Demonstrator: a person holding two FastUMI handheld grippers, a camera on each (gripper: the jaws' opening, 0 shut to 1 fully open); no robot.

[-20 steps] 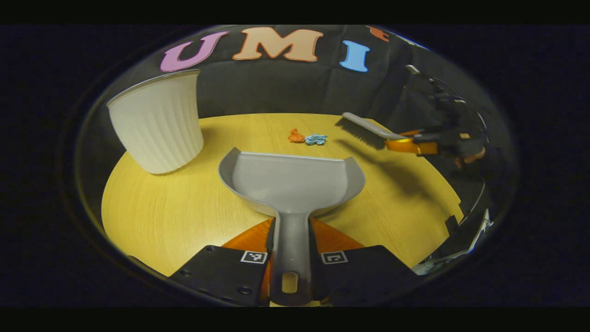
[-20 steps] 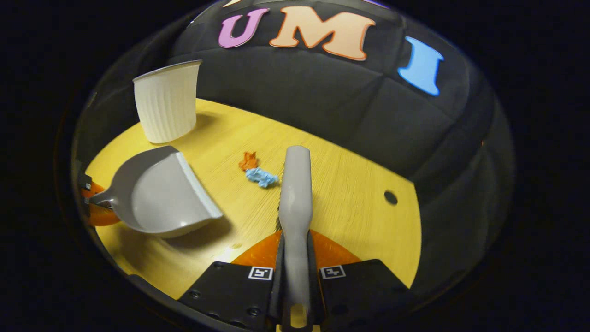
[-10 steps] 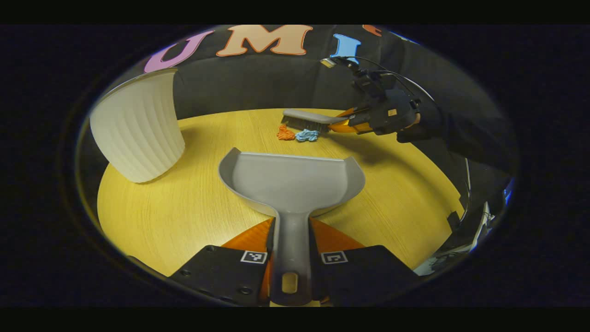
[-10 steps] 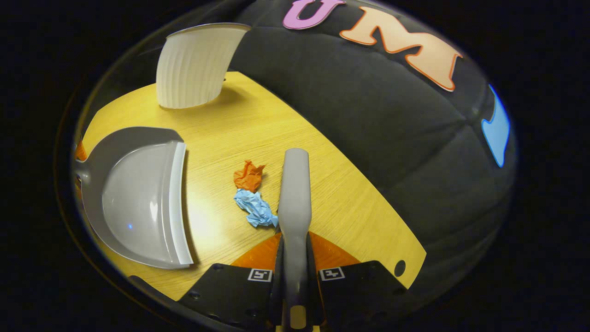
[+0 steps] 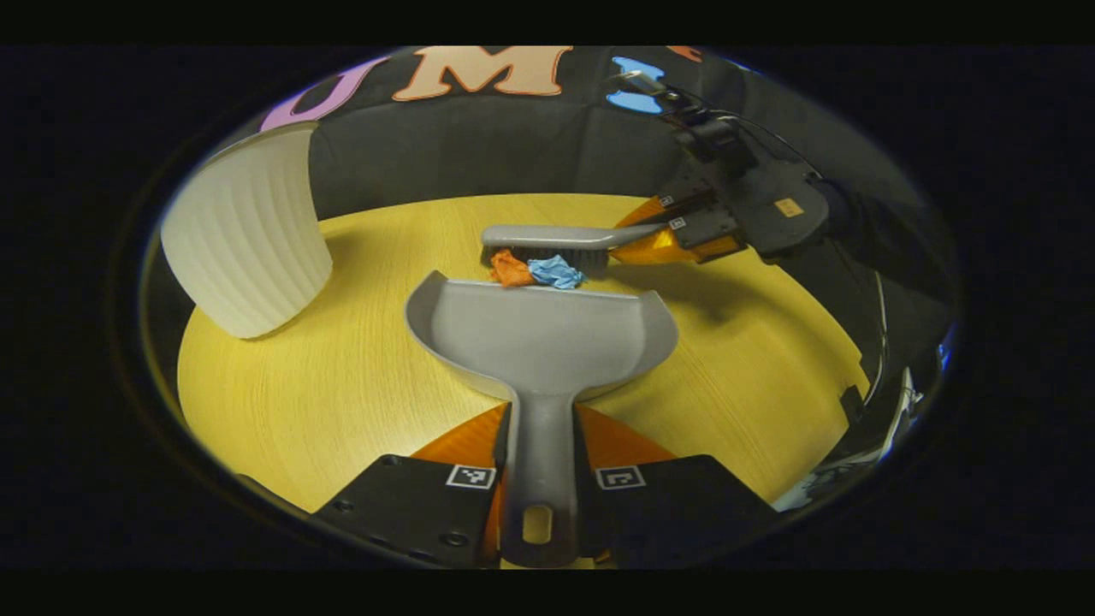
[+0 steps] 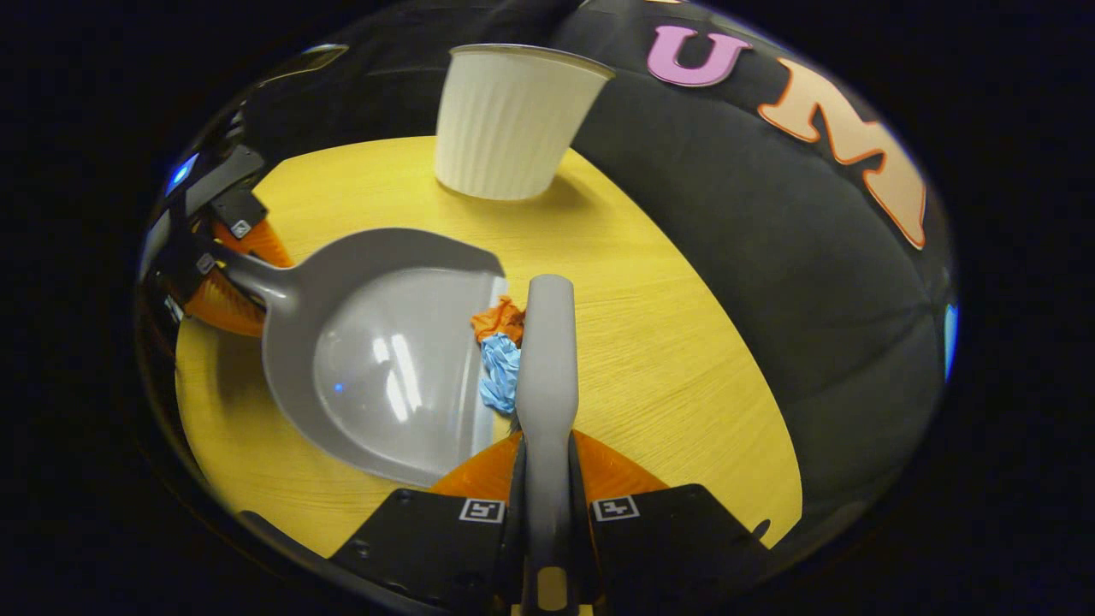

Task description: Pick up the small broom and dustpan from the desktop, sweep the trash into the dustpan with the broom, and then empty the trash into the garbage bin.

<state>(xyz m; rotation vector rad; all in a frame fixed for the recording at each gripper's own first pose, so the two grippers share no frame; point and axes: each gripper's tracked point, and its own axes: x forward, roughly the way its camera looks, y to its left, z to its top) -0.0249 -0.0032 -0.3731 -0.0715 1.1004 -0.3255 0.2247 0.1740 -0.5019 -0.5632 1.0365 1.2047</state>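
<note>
Jaws apparently around dustpan (image 5: 539, 342) handle.

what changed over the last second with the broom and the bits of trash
The right gripper swung the broom in behind the orange scrap and blue scrap and pushed them across the table to the front lip of the dustpan; they are not yet inside. The left gripper kept hold of the dustpan handle, the pan stayed put, and the white bin stayed standing.
</note>
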